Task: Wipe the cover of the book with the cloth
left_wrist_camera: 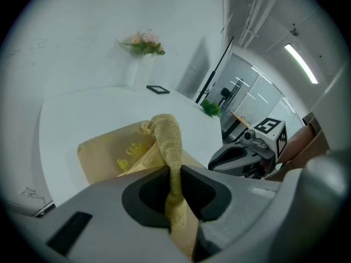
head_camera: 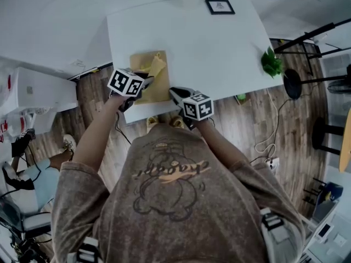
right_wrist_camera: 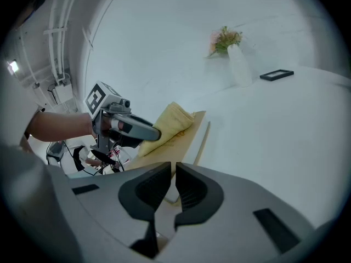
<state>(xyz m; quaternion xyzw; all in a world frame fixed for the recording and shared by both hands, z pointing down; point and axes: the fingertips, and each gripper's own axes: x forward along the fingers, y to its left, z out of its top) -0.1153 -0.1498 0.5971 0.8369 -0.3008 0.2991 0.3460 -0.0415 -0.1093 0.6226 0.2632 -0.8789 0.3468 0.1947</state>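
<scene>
A tan book [head_camera: 159, 89] lies flat near the front edge of the white table [head_camera: 219, 48]. A yellow cloth [head_camera: 154, 66] is bunched on its cover. My left gripper [head_camera: 147, 81] is shut on the cloth [left_wrist_camera: 167, 141], which stands up out of the jaws over the book [left_wrist_camera: 104, 149]. My right gripper [head_camera: 173, 93] sits at the book's near right corner with its jaws shut, only a thin slit between the pads. From the right gripper view the book [right_wrist_camera: 189, 130] and cloth [right_wrist_camera: 171, 120] lie just beyond that gripper [right_wrist_camera: 173, 169], with the left gripper [right_wrist_camera: 131, 127] over them.
A small black picture frame [head_camera: 220, 6] and a vase of flowers [right_wrist_camera: 233, 56] stand at the table's far side. A green plant [head_camera: 271, 63] is at the right edge. Black stools [head_camera: 292, 84] and cables are on the wooden floor to the right.
</scene>
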